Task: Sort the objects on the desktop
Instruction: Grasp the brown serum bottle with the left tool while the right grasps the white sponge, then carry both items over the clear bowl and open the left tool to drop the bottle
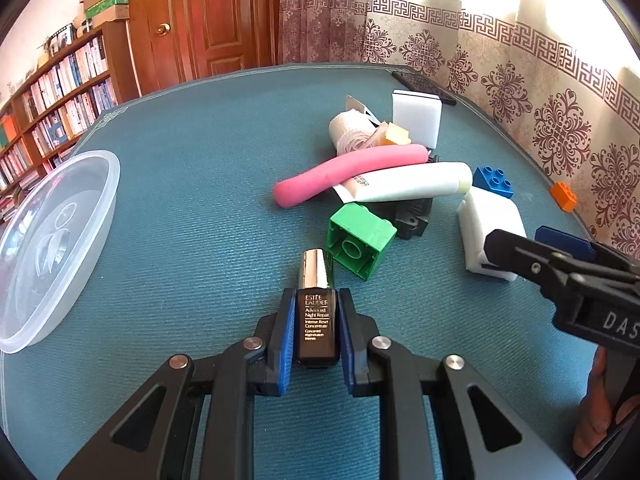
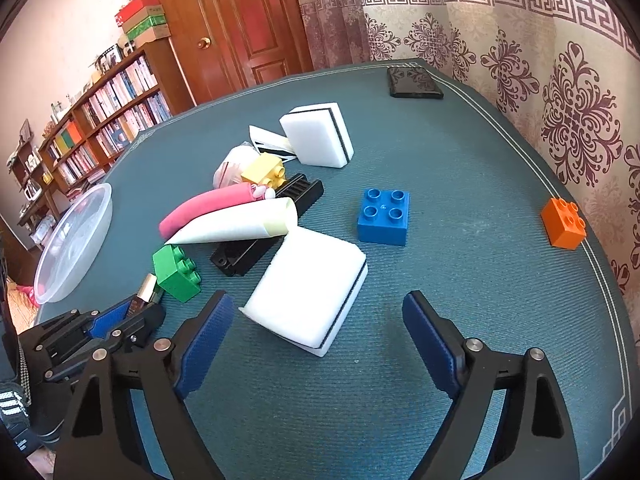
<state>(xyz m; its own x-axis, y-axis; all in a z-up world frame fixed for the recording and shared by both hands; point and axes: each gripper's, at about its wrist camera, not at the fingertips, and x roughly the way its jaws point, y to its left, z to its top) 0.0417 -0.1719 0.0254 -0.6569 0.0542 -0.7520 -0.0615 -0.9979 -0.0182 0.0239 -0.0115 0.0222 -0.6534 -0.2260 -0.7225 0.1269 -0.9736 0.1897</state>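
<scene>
Looking along the left tongs point(image 1: 316, 334), we see them clamped on a dark serum bottle point(image 1: 316, 320) lying on the teal surface point(image 1: 192, 200), just before a green brick point(image 1: 360, 240). From the right wrist, our right tongs point(image 2: 316, 332) stand apart around a white sponge point(image 2: 308, 288), blue brick point(image 2: 384, 216) beyond.

wooden door point(image 2: 244, 20) straight ahead past jaws, bookshelf point(image 2: 104, 120) off left with boxes point(image 2: 144, 20) stacked on top, patterned curtain point(image 2: 560, 92) along right
</scene>
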